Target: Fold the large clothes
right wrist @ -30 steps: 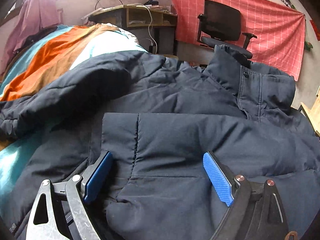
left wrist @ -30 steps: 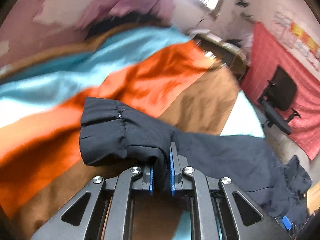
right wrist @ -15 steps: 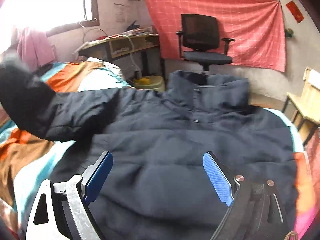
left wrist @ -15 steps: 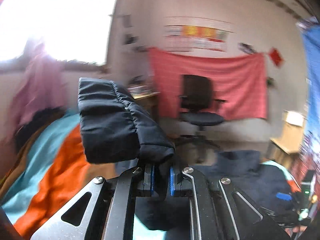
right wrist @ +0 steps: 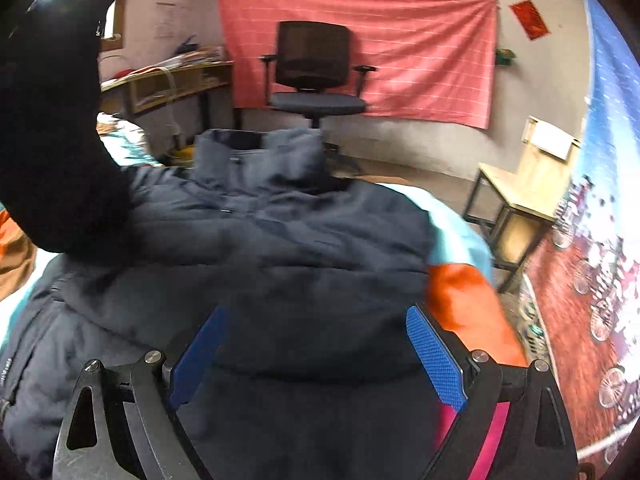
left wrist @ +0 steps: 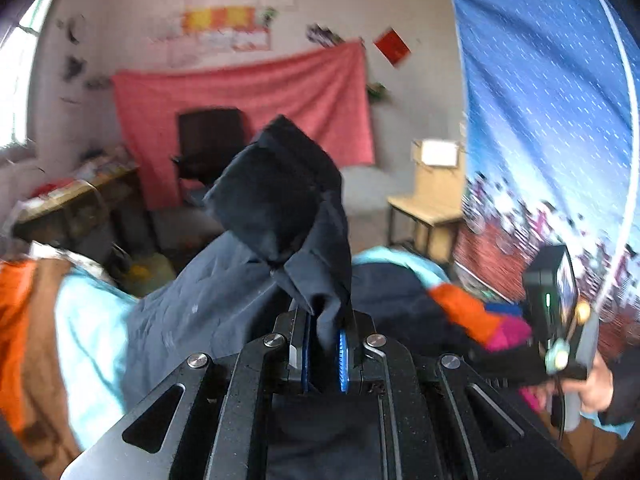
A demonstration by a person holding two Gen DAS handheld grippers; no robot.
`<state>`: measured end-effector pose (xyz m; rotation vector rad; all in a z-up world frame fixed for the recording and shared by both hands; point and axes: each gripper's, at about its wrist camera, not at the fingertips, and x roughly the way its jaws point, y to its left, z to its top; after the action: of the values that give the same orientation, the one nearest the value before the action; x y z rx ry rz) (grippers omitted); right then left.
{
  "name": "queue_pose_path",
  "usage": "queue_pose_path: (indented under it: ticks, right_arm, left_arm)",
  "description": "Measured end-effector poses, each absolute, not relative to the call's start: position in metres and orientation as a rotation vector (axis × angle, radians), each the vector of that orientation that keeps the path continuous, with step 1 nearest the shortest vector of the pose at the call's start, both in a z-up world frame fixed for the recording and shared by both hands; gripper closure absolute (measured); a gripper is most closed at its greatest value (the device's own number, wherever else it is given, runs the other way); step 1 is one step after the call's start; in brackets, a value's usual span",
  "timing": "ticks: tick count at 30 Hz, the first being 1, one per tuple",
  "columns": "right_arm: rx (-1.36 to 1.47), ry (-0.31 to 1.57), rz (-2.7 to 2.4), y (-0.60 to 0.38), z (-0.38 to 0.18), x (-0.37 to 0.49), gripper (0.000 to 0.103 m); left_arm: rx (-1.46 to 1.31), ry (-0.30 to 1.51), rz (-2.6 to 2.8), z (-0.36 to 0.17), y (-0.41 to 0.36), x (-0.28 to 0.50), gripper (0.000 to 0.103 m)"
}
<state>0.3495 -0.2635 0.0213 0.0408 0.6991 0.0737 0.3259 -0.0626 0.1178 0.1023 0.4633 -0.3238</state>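
Left gripper (left wrist: 325, 344) is clamped tight on the cuff (left wrist: 280, 200), sleeve rising toward twelve o'clock off its pads. Right gripper (right wrist: 316, 354) hangs wide open, gripping nothing, over the jacket (right wrist: 260, 248) spread on the bed (right wrist: 460, 292). Jacket's long axis runs six to twelve, collar (right wrist: 260, 152) at twelve. Left is nearer; the fold looks set to cross the jacket's body toward three.

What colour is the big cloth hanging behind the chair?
Red-pink with thin pale lines, the cloth shows best in the right wrist view.
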Motion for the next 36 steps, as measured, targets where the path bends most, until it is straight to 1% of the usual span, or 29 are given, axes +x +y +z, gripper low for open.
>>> queue_pose_path:
  ticks: [4,6,10,11,13,15,16,17,19,21,25,26,27,28,32,33,34,35,36]
  right_arm:
    - [0.093,0.72,0.024,-0.293,0.015,0.344,0.012]
    - [0.086,0.736,0.001,-0.301,0.009,0.343,0.012]
    - [0.077,0.755,0.009,-0.308,0.0,0.343,0.012]
    - [0.103,0.766,0.021,-0.311,-0.002,0.343,0.012]
    - [0.161,0.781,0.043,-0.317,-0.004,0.342,0.012]
    - [0.21,0.786,0.075,-0.321,-0.003,0.34,0.012]
    - [0.246,0.79,0.102,-0.323,-0.003,0.34,0.012]
    - [0.282,0.795,0.125,-0.324,-0.003,0.339,0.012]
    - [0.347,0.806,0.159,-0.326,-0.004,0.339,0.012]
    - [0.428,0.823,0.185,-0.328,-0.006,0.339,0.012]
    - [0.612,0.848,0.226,-0.337,-0.013,0.336,0.012]
    - [0.644,0.855,0.238,-0.338,-0.015,0.337,0.012]
    - [0.67,0.869,0.253,-0.337,-0.018,0.337,0.012]
    - [0.678,0.879,0.26,-0.335,-0.019,0.337,0.012]
    - [0.686,0.936,0.282,-0.318,-0.029,0.342,0.012]
    - [0.687,0.944,0.28,-0.315,-0.031,0.342,0.015]
    - [0.686,0.956,0.278,-0.31,-0.034,0.343,0.023]
    - [0.685,0.97,0.275,-0.306,-0.037,0.345,0.027]
    - [0.679,0.991,0.265,-0.301,-0.041,0.346,0.041]
  left_arm:
    - [-0.012,0.658,-0.414,0.087,-0.08,0.353,0.095]
    - [-0.05,0.728,-0.424,0.079,-0.085,0.366,0.095]
    - [-0.1,0.799,-0.433,0.069,-0.086,0.382,0.094]
    - [-0.095,0.799,-0.437,0.07,-0.083,0.383,0.091]
    - [-0.076,0.795,-0.455,0.072,-0.087,0.384,0.078]
    - [-0.07,0.777,-0.475,0.074,-0.084,0.373,0.047]
    - [-0.064,0.761,-0.486,0.074,-0.084,0.369,0.044]
    - [-0.06,0.752,-0.497,0.062,-0.079,0.355,0.043]
    - [-0.045,0.756,-0.522,0.064,-0.08,0.351,0.043]
    - [-0.044,0.755,-0.522,0.054,-0.079,0.339,0.043]
    - [-0.046,0.752,-0.44,0.048,-0.056,0.332,0.043]
    - [-0.053,0.753,-0.419,0.045,-0.049,0.329,0.041]
    - [-0.057,0.752,-0.382,0.043,-0.04,0.329,0.036]
    - [-0.058,0.751,-0.349,0.041,-0.032,0.329,0.035]
    - [-0.117,0.779,-0.198,0.03,0.012,0.331,0.035]
    - [-0.137,0.785,-0.169,0.029,0.022,0.331,0.035]
    - [-0.158,0.79,-0.134,0.027,0.033,0.332,0.035]
    - [-0.178,0.793,-0.098,0.027,0.044,0.332,0.035]
    - [-0.192,0.794,-0.073,0.027,0.053,0.332,0.035]
